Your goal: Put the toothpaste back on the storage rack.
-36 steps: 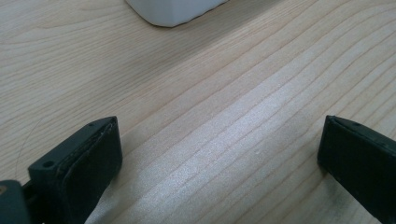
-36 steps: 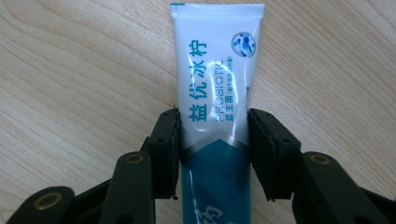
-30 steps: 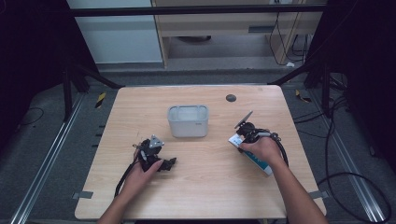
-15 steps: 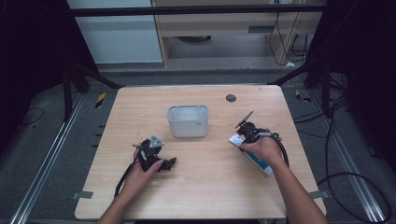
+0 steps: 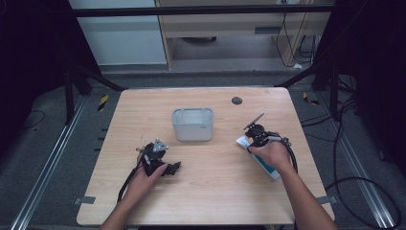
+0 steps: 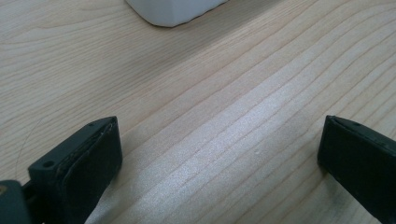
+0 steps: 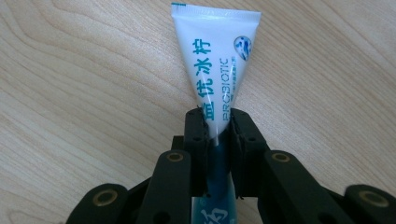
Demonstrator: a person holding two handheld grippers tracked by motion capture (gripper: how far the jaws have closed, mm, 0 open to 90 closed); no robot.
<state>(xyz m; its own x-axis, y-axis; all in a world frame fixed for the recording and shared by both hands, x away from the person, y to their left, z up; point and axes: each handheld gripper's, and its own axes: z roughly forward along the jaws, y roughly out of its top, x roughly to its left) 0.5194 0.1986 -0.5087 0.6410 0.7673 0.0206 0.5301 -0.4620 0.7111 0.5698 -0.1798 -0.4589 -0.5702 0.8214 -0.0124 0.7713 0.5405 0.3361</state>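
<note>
Table [image 5: 201, 191] and grey bin [image 5: 193, 124] at its middle: unchanged from the earlier frames, nothing moved. Left gripper [image 6: 219, 154] rested low on bare wood, jaws wide apart, holding nothing. Right gripper [image 7: 218, 140] stayed clamped on the toothpaste tube [image 7: 219, 70], which lay on the table right of the bin. No progress; probably paused before lifting it.

The white tube [image 7: 219, 70] is showing "PROBIOTIC" in teal capitals beside larger teal Chinese characters running along its length.
</note>
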